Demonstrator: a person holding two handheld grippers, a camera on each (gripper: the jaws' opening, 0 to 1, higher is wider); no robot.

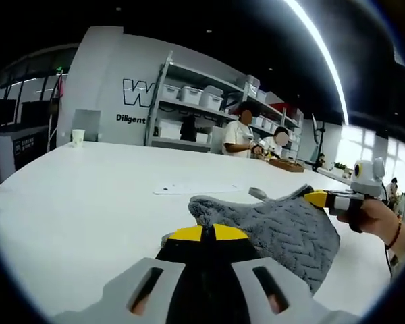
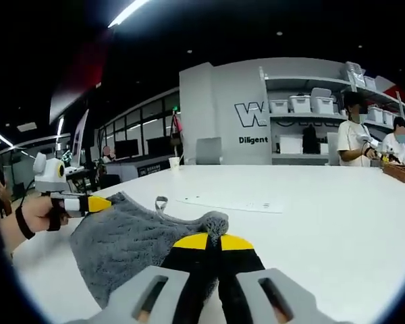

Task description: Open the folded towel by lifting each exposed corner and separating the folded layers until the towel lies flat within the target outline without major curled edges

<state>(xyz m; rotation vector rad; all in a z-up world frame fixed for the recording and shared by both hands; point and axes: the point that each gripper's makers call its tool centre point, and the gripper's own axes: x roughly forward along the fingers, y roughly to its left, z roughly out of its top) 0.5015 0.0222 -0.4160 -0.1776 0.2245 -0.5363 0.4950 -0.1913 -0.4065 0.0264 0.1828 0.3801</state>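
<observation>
one grey towel (image 1: pixel 283 229) on the white table (image 1: pixel 81 202), lifted and slung between two grippers, so it is not flat yet. left gripper (image 1: pixel 208 233) has its yellow-tipped jaws pressed together on one edge of the towel; in the right gripper view it comes in from the left (image 2: pixel 98 202), nipping the far corner. right gripper (image 2: pixel 212 241) likewise has its jaws closed on a bunched corner, and in the left gripper view it enters from the right (image 1: pixel 317 198) with a hand (image 1: pixel 374 216) behind it. judging by this: layers look mostly parted, spreading and laying down remain. a faint pale outline or sheet (image 1: pixel 196 189) lies beyond the towel; cannot tell if it is the target. count: one towel, two grippers, one paper cup (image 1: pixel 77 137), two people at the shelves (image 1: pixel 196 94).
</observation>
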